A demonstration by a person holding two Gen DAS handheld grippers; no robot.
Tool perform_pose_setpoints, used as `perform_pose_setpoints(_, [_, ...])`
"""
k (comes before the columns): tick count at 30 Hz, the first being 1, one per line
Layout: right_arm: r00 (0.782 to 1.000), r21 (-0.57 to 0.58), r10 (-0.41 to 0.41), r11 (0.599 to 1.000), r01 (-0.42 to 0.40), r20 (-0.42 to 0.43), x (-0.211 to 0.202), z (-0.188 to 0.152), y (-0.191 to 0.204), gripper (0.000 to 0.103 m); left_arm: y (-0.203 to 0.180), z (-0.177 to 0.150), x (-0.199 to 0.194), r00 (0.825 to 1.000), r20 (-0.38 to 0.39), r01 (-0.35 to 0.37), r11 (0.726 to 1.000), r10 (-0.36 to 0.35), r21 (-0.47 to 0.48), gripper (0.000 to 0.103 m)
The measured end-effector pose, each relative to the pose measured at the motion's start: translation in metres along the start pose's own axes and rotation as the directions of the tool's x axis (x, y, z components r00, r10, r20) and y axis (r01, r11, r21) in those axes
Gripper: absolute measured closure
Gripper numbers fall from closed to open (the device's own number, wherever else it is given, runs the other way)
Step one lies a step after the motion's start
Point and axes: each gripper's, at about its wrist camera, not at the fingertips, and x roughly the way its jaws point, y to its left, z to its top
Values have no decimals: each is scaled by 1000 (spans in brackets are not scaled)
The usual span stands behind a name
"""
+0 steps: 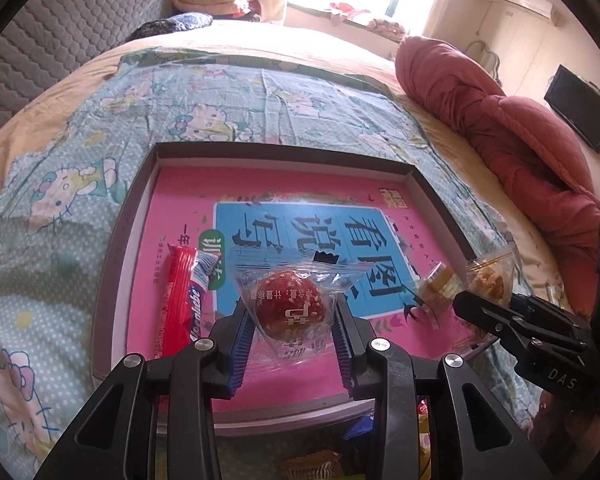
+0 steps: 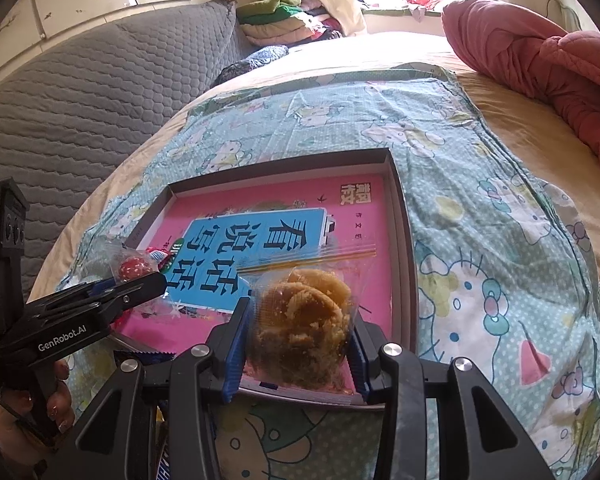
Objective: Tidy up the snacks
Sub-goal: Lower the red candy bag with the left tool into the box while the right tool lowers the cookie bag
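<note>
The left gripper (image 1: 294, 344) squeezes a red candy bag (image 1: 290, 308), low in the middle over the box (image 1: 116, 240). The right gripper (image 2: 300, 348) squeezes a crumbly cookie bag (image 2: 304, 312). Both seem light and slippery; hold gently by the sides.

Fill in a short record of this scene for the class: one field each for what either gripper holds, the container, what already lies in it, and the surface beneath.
left gripper: shut on a red round snack in clear wrapper
right gripper: shut on a brown crumbly pastry in clear bag
container: shallow grey cardboard tray with pink printed lining
already in tray: red stick-shaped snack packet
surface: teal cartoon-cat bedsheet
</note>
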Motion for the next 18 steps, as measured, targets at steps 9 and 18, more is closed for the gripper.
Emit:
perform_pose_setpoints(9, [1000,-10,-10,1000,10,-10,9,-3,3,60,7,-5,4,1000,-22,7,1000,-8,-12,65])
perform_pose_setpoints(18, [998,-39,-33,999,31,-52,22,-7,8,60,13,-9,2,999,-25,25,1000,-26,-17,65])
